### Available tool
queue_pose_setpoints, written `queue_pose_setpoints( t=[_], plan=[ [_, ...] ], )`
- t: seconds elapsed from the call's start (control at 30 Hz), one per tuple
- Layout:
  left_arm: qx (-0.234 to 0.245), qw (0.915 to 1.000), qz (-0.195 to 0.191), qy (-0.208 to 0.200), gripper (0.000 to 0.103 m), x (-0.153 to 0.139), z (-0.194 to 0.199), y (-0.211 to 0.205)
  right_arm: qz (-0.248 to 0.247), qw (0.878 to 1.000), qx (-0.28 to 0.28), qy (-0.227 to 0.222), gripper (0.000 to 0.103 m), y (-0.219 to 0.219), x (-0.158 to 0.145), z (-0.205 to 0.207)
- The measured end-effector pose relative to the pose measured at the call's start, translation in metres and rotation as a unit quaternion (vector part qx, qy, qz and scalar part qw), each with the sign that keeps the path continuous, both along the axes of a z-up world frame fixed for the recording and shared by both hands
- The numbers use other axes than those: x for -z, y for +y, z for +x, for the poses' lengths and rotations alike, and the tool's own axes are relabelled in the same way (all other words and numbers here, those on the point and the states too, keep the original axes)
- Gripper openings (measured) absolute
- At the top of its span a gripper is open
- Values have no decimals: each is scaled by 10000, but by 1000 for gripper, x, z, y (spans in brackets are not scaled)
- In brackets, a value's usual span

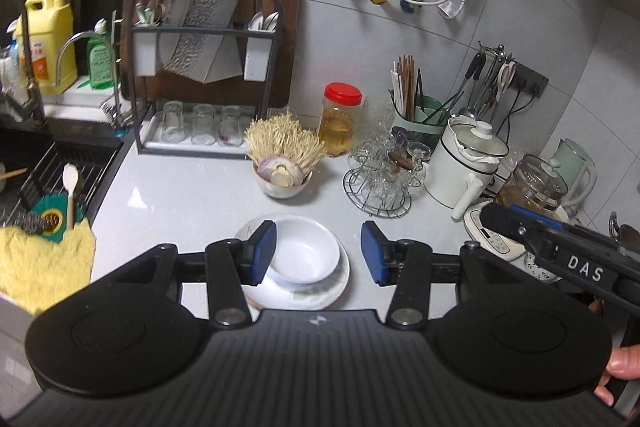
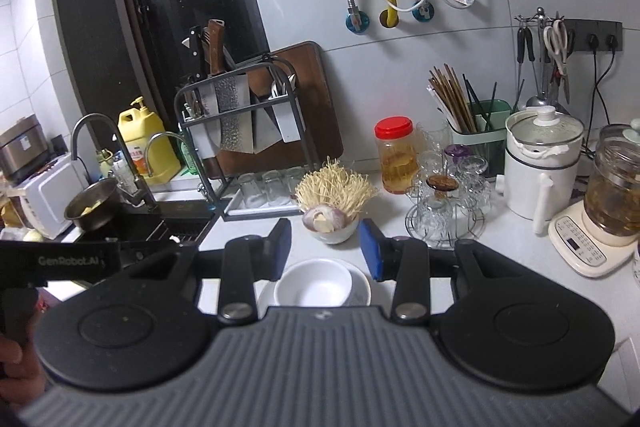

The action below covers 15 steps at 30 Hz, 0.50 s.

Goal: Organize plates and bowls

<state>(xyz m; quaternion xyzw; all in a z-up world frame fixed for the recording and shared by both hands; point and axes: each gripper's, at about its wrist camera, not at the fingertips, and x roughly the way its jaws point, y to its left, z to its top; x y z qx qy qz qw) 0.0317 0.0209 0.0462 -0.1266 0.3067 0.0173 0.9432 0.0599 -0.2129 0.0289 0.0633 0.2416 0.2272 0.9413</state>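
Bowl (image 1: 304,251) nests on plate (image 1: 296,295), stacked compactly on desk (image 1: 180,195), below both hand-held grippers: left (image 1: 318,253) and right (image 2: 326,249) empty, jaws apart, apparently clear.

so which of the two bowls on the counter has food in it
The small bowl farther back, beside the red-lidded jar: it holds onion halves and a tuft of enoki mushrooms. The white bowl stacked on the plates is empty.
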Motion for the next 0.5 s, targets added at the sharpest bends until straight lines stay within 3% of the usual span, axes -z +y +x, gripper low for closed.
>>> queue_pose_setpoints(
  t=[0.5],
  plan=[
    [-107,9997,-114,209,54,21,-81,-17,-118,9995,95,263,41,-23,31,-66]
  ],
)
